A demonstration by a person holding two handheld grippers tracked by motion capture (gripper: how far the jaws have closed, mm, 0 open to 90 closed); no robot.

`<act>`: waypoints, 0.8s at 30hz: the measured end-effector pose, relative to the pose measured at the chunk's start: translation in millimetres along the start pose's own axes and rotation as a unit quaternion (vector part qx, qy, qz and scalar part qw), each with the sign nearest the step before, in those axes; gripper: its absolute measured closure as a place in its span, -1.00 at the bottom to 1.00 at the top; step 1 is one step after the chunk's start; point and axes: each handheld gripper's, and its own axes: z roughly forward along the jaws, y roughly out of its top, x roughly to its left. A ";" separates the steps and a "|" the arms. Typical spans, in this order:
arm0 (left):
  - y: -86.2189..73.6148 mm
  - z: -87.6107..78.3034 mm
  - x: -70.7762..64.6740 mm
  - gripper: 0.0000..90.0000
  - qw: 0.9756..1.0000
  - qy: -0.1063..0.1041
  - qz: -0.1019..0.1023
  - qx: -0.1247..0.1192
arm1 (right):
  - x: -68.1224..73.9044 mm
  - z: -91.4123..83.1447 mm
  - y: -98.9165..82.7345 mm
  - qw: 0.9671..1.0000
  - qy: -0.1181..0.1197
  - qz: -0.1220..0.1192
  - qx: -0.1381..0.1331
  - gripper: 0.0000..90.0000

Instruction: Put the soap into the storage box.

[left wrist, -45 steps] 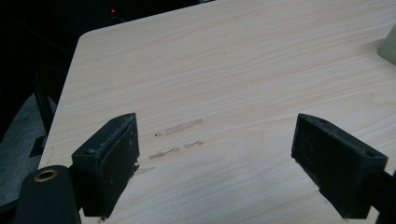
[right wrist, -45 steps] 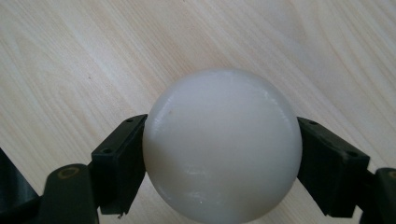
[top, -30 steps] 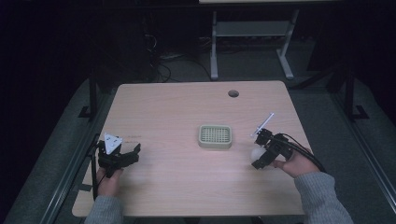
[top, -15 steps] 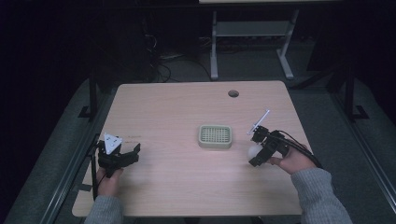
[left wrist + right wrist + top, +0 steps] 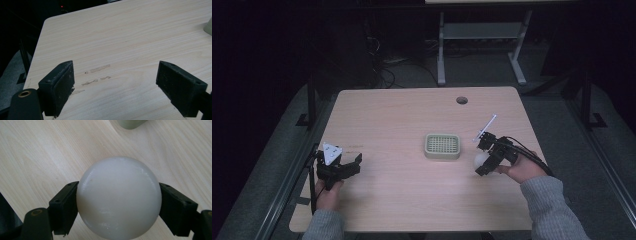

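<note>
High view shows us the right gripper [image 5: 482,161] at four o'clock on the table [image 5: 412,110], jaws clamped on a white ball [image 5: 118,197] just beside the green tray [image 5: 442,146], while our left gripper [image 5: 346,169] at eight o'clock stands apart, holding nothing.

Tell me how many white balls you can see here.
1: the white ball sits clamped in the right tongs, just right of the green tray. None seems hidden.
</note>
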 end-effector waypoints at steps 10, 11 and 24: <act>0.3 -0.4 0.1 -0.67 1.000 0.001 0.001 0.000 | 1.9 -2.3 10.7 1.000 0.001 -0.006 0.001 -0.50; 0.3 -0.4 0.0 -0.67 1.000 0.001 0.001 0.000 | 1.6 -2.9 11.6 1.000 0.001 -0.010 0.001 -0.50; 0.3 -0.6 0.3 -0.67 1.000 0.002 0.000 0.000 | 2.2 -5.0 23.9 1.000 0.001 -0.016 0.004 -0.50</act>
